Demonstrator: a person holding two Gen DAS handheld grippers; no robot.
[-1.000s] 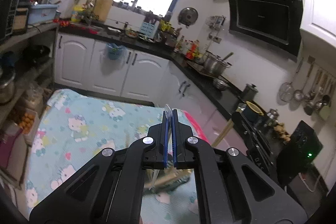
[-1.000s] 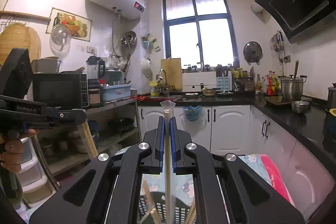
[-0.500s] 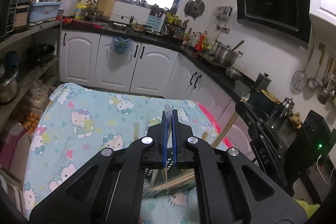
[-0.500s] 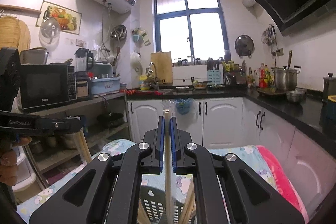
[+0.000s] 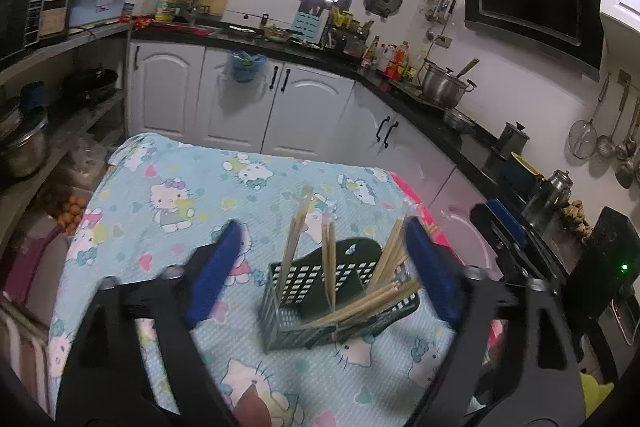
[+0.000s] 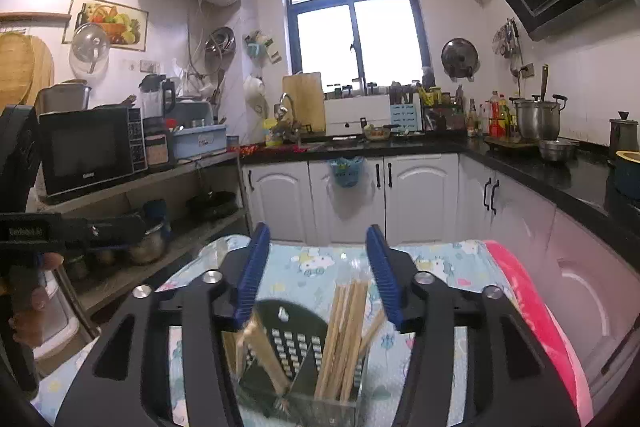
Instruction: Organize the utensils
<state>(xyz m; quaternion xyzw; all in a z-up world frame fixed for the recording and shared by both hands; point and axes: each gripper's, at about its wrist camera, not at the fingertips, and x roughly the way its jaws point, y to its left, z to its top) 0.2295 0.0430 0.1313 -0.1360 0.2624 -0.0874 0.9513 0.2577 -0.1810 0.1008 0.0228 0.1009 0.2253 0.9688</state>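
Observation:
A black perforated utensil holder (image 5: 320, 291) stands on the cartoon-cat tablecloth (image 5: 168, 195) with several wooden chopsticks (image 5: 376, 301) upright or leaning in it. My left gripper (image 5: 322, 227) hangs just above and behind the holder. Its jaws are opening wide, and its blue pads (image 5: 218, 267) touch nothing. In the right wrist view the holder (image 6: 296, 347) is directly below my right gripper (image 6: 317, 229). Those jaws are opening too, and a bundle of chopsticks (image 6: 344, 331) stands loose between the fingers, clear of the pads (image 6: 252, 271).
The left gripper's body (image 6: 28, 231), with a person's hand (image 6: 24, 311) on its handle, shows at the left of the right wrist view. White cabinets (image 6: 416, 195) and a black counter (image 6: 560, 175) run behind and to the right. Shelves with a microwave (image 6: 86, 151) stand at the left.
Both grippers were shut on chopsticks; now both stand open and the chopsticks rest in the holder. Both views have sunk closer to the holder and table.

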